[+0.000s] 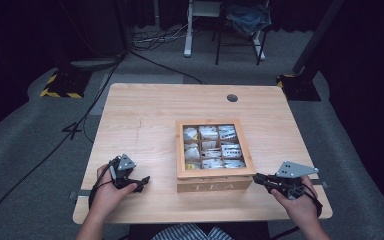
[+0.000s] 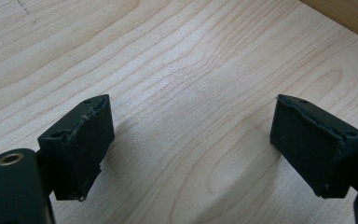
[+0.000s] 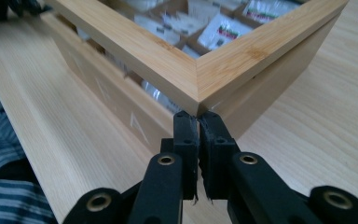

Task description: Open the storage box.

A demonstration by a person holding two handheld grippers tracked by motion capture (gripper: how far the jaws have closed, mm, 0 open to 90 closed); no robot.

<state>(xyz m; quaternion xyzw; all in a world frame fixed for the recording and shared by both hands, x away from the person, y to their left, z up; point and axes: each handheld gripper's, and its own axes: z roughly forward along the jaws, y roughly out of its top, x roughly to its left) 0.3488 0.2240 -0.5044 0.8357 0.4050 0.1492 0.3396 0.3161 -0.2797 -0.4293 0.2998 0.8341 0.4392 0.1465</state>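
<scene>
A wooden tea box (image 1: 214, 175) sits on the light wooden tabletop (image 1: 140, 115), toward the person's side and a little right of centre, its framed lid (image 3: 196, 70) down and the letters "TEA" on the front wall facing the person. Through the lid's window the high view shows compartments holding pale tea sachets (image 1: 212, 147); their print is too small to read. The right gripper (image 1: 258, 178) lies low at the box's front right corner, held in the person's right hand (image 1: 300, 205). In the right gripper view its two black jaws are pressed together with nothing between them, their tips right at the corner where lid and box meet; whether they touch the wood cannot be told. That view cuts off most of the box, and the sachets (image 3: 223, 28) behind the window are blurred. The left gripper (image 1: 142, 181) rests in the left hand (image 1: 107, 192) on the tabletop, well apart from the box on its left side. In the left gripper view its jaws stand wide apart over bare wood grain, grasping nothing, with a sliver of the box's wall cut off at the upper right corner. Striped clothing (image 3: 9, 186) shows at the lower edge.
</scene>
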